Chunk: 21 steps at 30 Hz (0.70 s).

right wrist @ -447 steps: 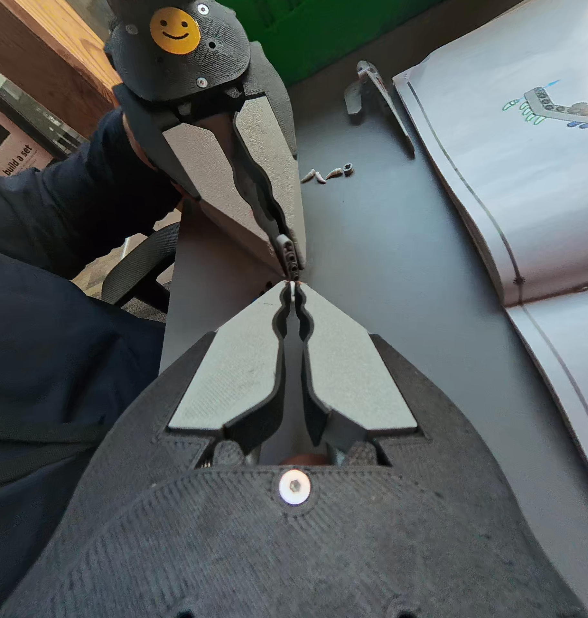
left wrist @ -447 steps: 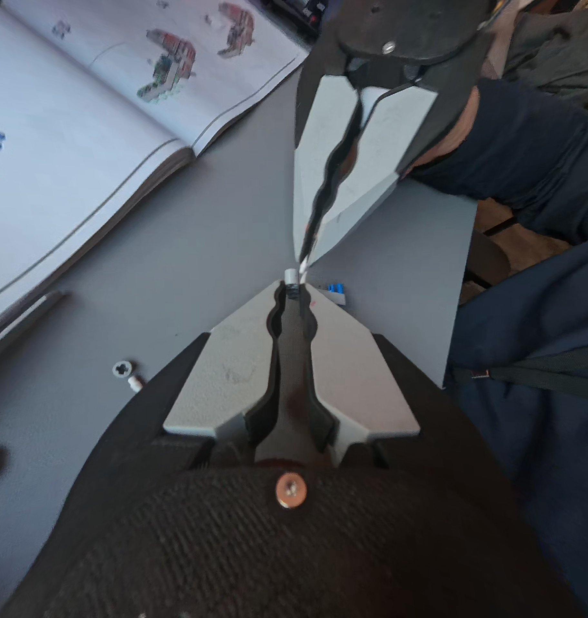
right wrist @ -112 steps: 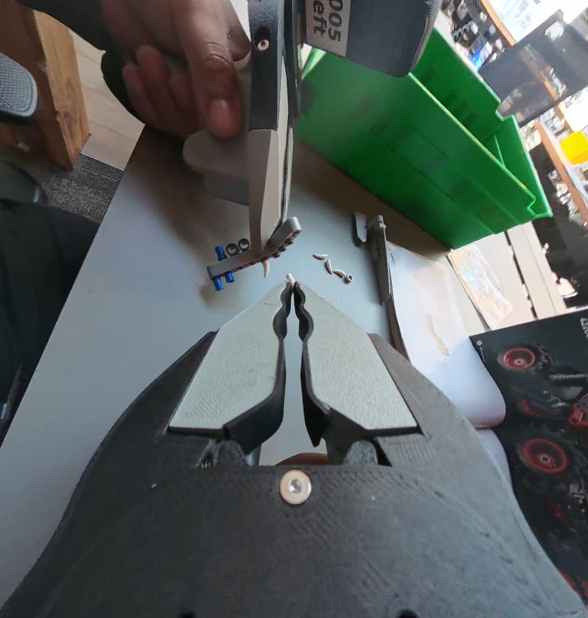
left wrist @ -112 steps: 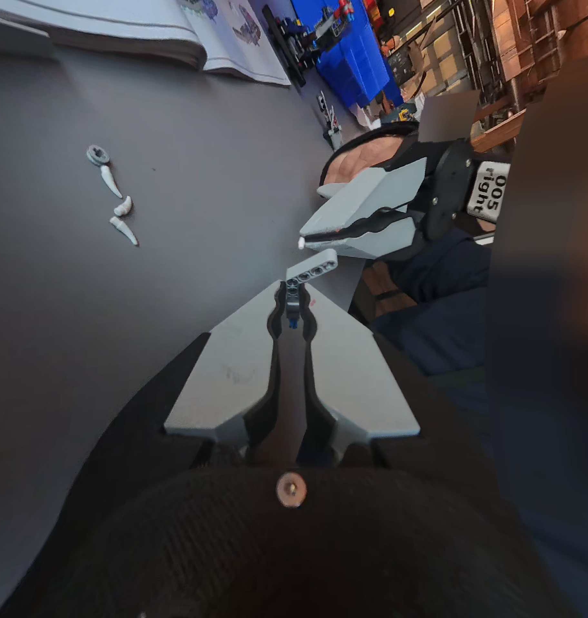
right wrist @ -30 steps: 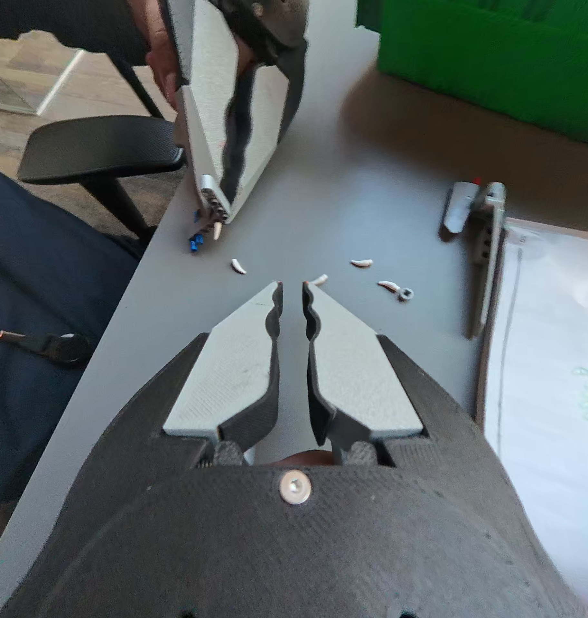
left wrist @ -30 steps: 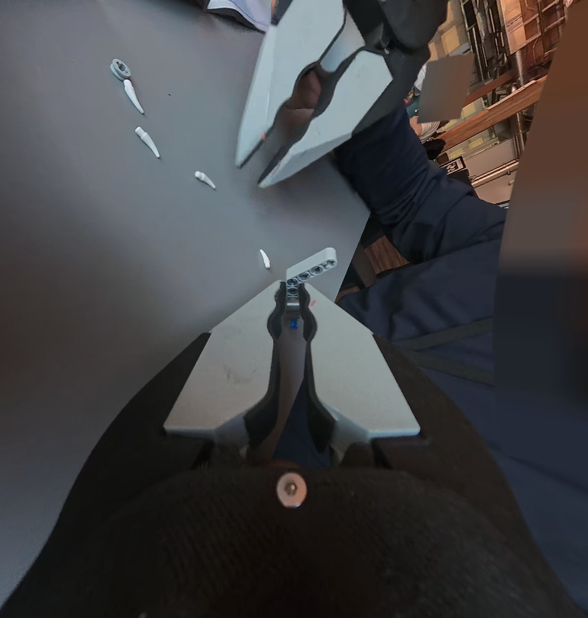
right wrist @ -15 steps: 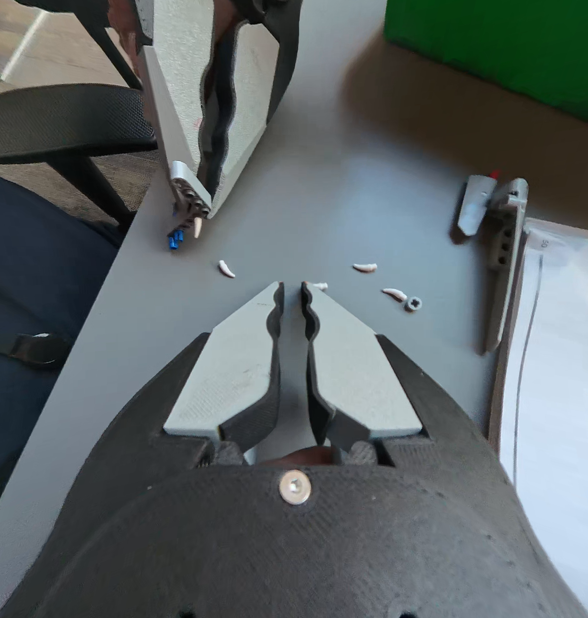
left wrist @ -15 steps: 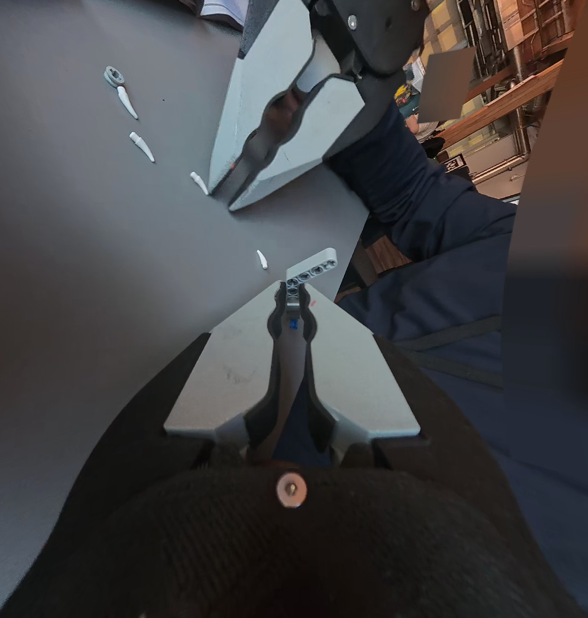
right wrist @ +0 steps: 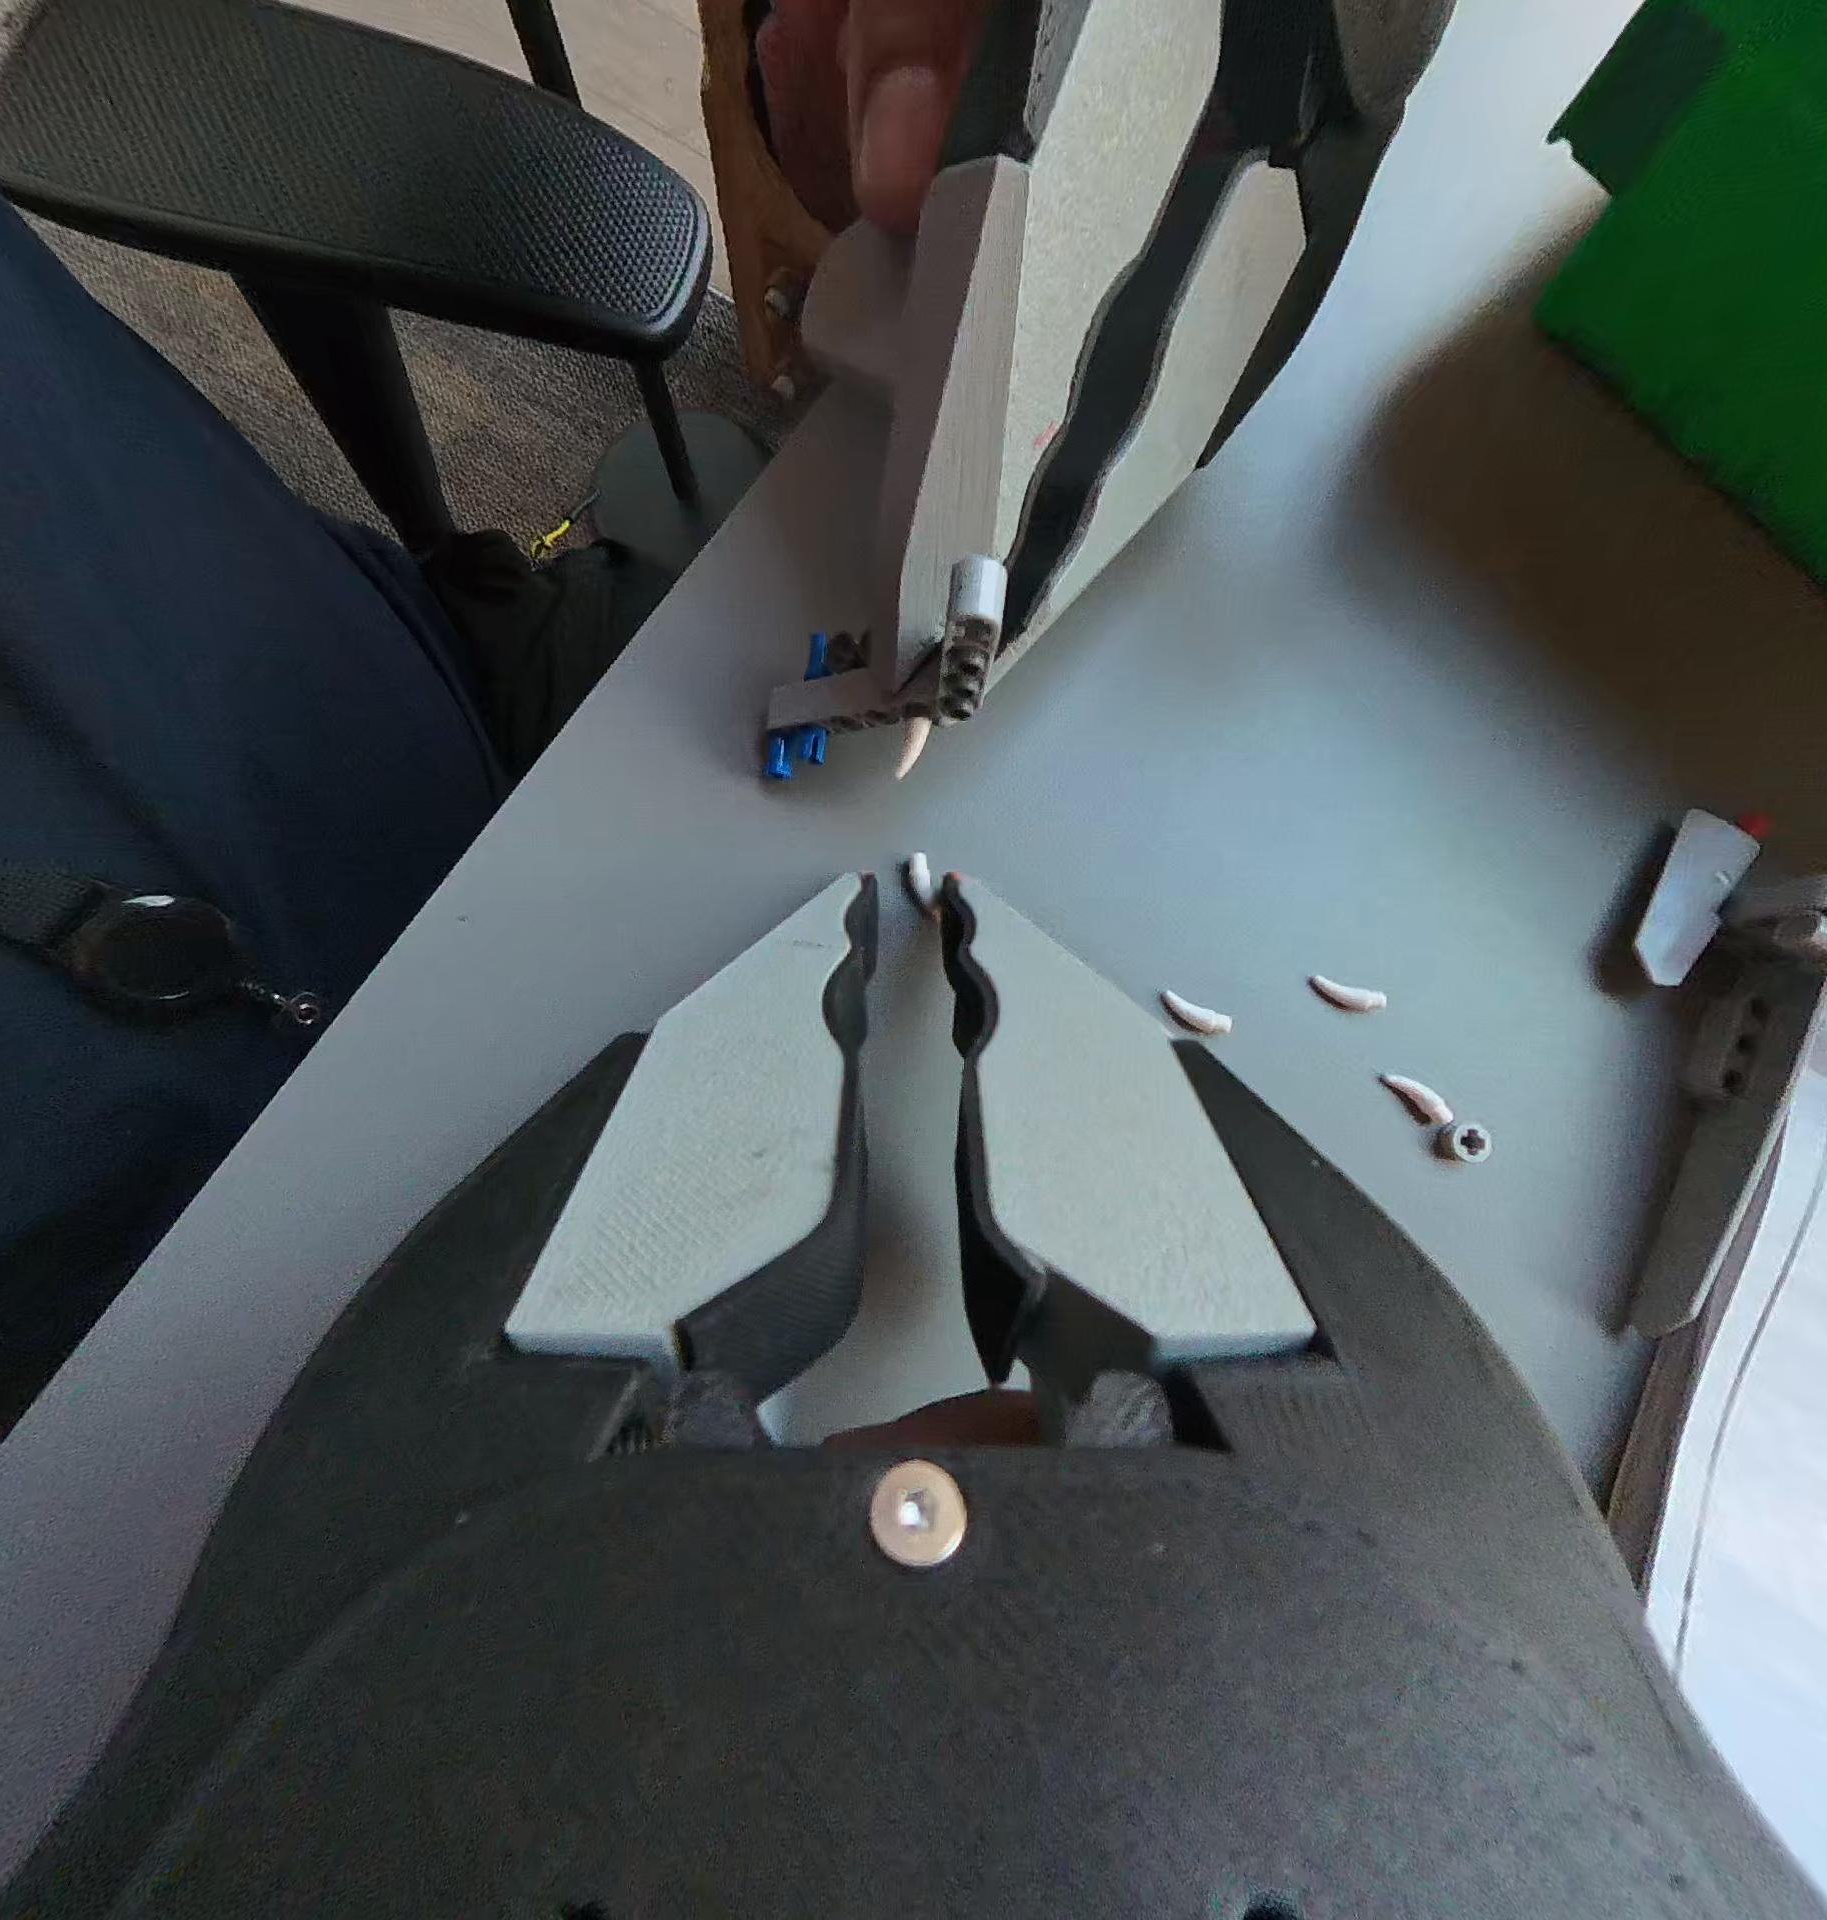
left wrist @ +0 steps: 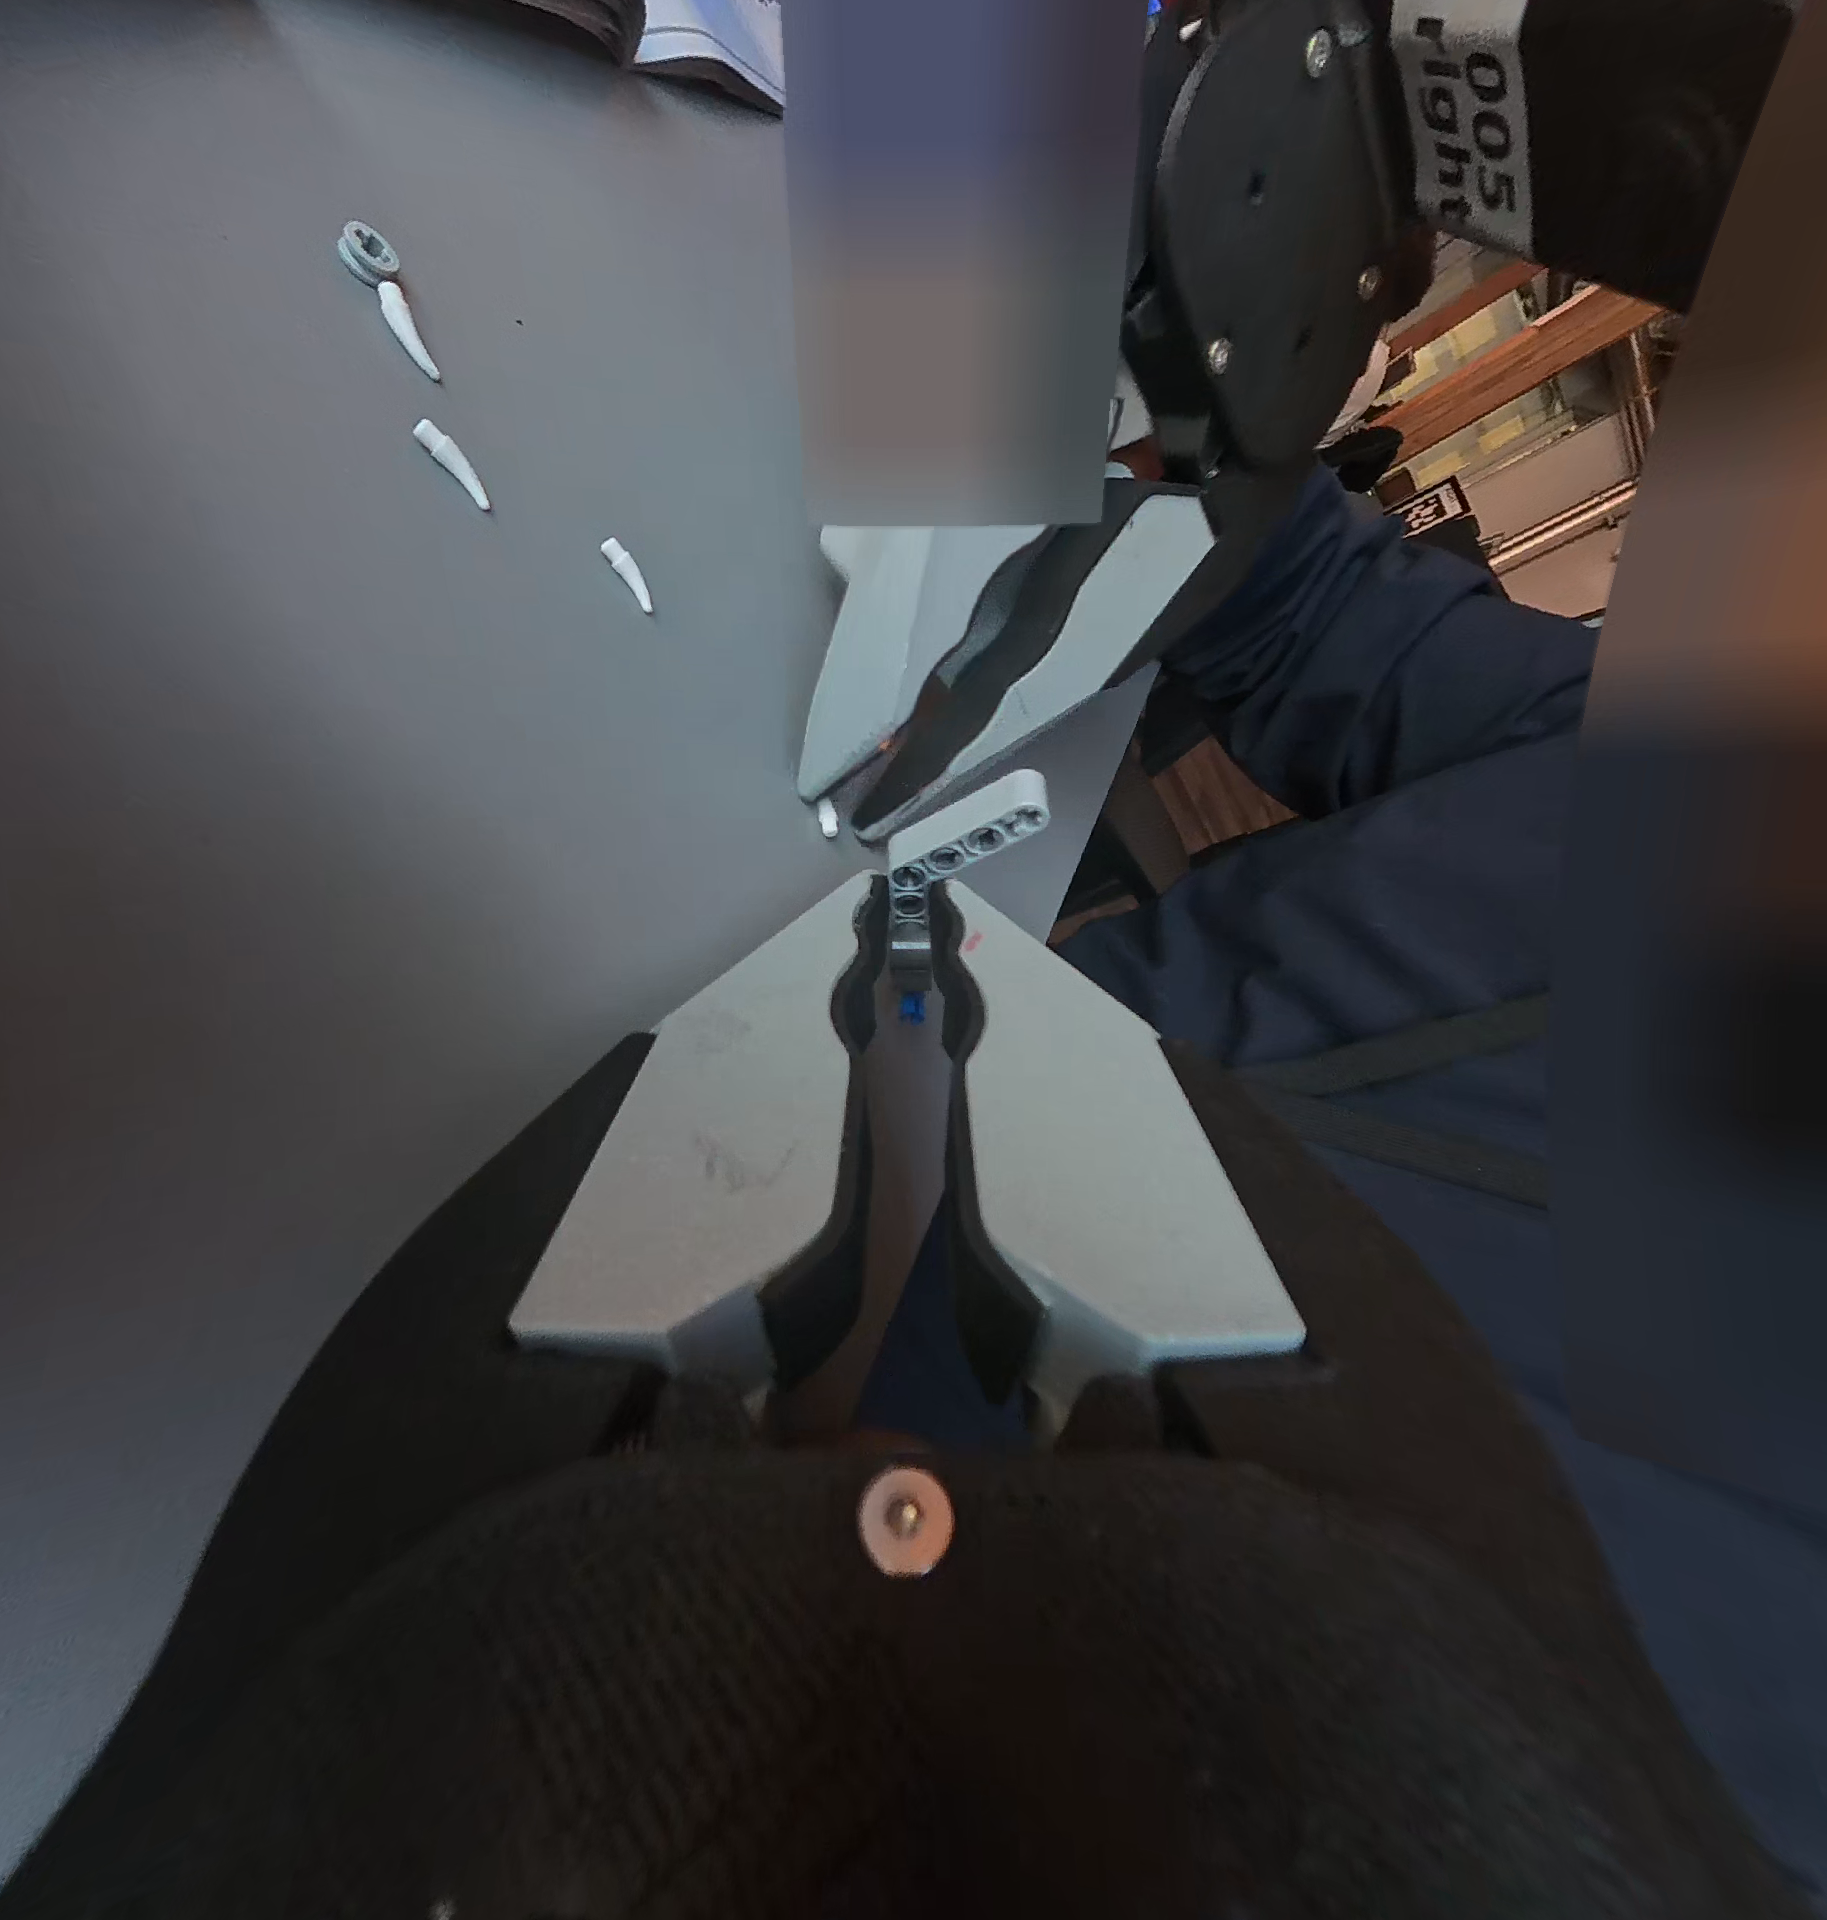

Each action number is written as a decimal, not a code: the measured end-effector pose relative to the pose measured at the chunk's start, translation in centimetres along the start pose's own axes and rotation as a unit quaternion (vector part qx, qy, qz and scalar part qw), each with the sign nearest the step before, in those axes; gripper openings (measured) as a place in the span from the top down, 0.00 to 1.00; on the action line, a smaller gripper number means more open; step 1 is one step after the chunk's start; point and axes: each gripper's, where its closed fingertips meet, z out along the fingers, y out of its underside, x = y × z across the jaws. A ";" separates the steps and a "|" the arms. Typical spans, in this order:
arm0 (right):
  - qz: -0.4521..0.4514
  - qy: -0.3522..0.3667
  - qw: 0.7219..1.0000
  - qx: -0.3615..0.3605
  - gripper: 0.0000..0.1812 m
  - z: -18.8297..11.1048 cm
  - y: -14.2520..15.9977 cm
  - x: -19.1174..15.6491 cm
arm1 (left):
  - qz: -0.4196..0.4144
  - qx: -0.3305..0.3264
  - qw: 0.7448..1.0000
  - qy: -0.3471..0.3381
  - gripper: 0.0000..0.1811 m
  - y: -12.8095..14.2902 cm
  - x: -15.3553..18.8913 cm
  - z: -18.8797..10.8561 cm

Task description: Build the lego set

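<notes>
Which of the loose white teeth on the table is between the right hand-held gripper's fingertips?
The tooth nearest the table edge, at the right hand-held gripper; the other three lie farther right, untouched.

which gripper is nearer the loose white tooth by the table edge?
Right. The right gripper has the white tooth between its open fingertips; the left gripper is farther off, shut on the grey beam assembly.

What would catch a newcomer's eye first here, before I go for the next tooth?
The left gripper stands out most, clamped on a grey bent beam with blue pins and one white tooth fitted, held at the table's near edge. Just ahead, the right gripper is open around a loose white tooth lying on the grey table. Three more teeth and a small grey bush lie to its right.
</notes>
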 end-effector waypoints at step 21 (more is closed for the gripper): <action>0.176 0.027 0.981 0.084 1.00 -3.0 1.3 1.3 | -0.087 -0.010 0.995 -0.042 0.83 -1.0 -1.2 0.5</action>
